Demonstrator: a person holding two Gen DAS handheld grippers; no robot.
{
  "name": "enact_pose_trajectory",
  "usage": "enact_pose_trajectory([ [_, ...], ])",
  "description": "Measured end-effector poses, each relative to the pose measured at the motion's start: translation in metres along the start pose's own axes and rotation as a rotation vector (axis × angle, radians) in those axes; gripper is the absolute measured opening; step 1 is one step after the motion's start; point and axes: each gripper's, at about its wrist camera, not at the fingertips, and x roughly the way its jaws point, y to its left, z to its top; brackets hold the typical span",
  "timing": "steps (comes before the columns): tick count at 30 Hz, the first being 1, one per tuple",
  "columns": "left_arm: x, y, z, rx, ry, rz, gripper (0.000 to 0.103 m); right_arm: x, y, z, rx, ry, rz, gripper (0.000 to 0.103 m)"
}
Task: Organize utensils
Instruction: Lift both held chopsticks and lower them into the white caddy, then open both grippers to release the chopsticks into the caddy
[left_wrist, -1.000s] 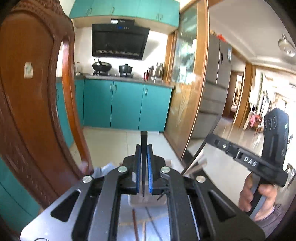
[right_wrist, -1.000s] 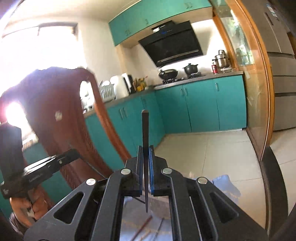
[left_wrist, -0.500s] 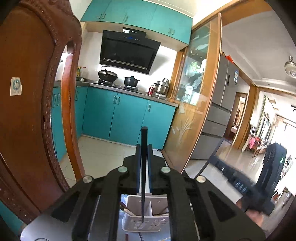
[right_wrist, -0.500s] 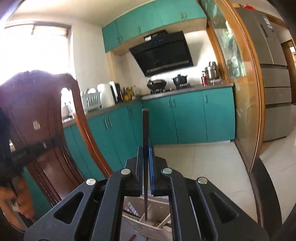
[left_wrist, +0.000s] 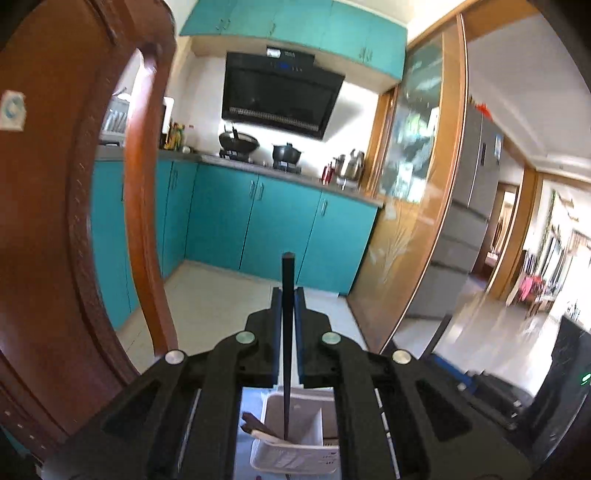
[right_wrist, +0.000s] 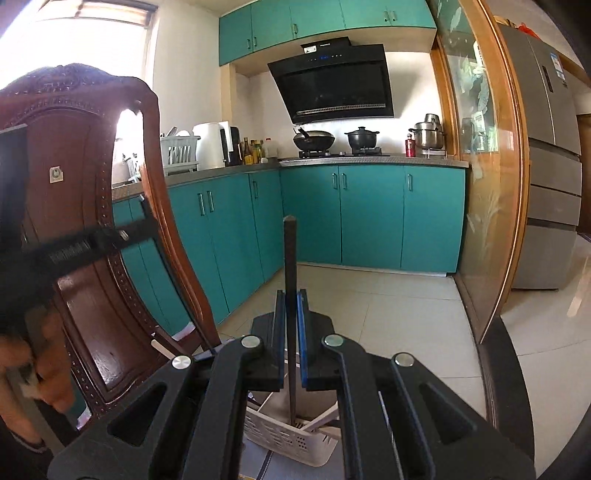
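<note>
Black hand-held gripper (left_wrist: 287, 325) frames, silver round screws, blue-edged finger pads (right_wrist: 302, 332).

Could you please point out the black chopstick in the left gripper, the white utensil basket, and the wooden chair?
Black chopstick (left_wrist: 287, 332), left wrist view, middle of its shaft between the fingers.
White utensil basket (left_wrist: 295, 459), left wrist view, its near perforated wall.
Wooden chair (right_wrist: 74, 206), right wrist view, the central panel of its backrest.

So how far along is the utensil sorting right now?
Partly done: the white basket already holds a few utensils. In hand: the left gripper and the right gripper each clamp one black chopstick upright over the basket. Left: dropping both in.
</note>
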Motion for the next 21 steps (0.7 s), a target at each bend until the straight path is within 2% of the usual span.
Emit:
enact_pose_trajectory([
  [6, 0.008, -0.012, -0.014, 0.054, 0.042, 0.006, 0.007, -0.004, -0.006, -0.001, 0.022, 0.007, 0.009, 0.007],
  [14, -0.008, -0.01, -0.017, 0.071, 0.025, 0.013, 0.007, -0.019, -0.009, 0.0, 0.05, -0.022, 0.02, 0.008],
  [21, -0.025, -0.016, -0.02, 0.112, -0.008, 0.031, 0.007, -0.045, 0.002, 0.002, 0.026, -0.069, 0.053, 0.011],
])
